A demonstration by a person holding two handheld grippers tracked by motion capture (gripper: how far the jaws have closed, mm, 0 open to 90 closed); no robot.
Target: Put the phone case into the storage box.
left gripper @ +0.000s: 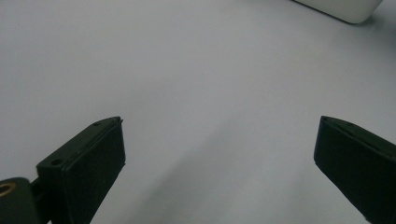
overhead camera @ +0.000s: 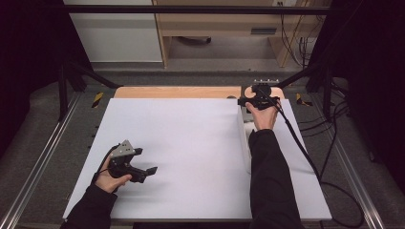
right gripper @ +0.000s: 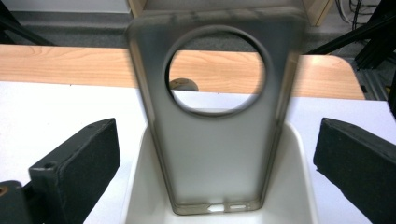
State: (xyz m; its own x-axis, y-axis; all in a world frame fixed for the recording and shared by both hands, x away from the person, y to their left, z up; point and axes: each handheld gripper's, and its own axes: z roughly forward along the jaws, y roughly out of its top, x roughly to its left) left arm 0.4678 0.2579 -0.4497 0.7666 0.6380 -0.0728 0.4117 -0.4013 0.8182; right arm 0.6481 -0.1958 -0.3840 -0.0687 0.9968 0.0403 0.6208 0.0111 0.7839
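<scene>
A translucent grey phone case (right gripper: 215, 154) with a large round camera hole stands upright in a white tray (right gripper: 299, 186). My right gripper (right gripper: 217, 140) is open, its two black jaws spread wide on either side of the case and not touching it. From above, that gripper (overhead camera: 258, 90) sits over the far end of the long white tray (overhead camera: 244, 143) at the table's back right. My left gripper (overhead camera: 147, 161) hovers low over the front left of the white board (overhead camera: 191, 143). It is open (left gripper: 222, 123) with nothing between its jaws.
A corner of the white tray (left gripper: 345, 9) shows far off in the left gripper view. Behind the board runs a strip of wooden tabletop (overhead camera: 176, 92) with a small round fitting (right gripper: 183, 84). Metal frame rails (overhead camera: 43, 157) flank the table. The right gripper's cable (overhead camera: 301, 148) trails off the right side.
</scene>
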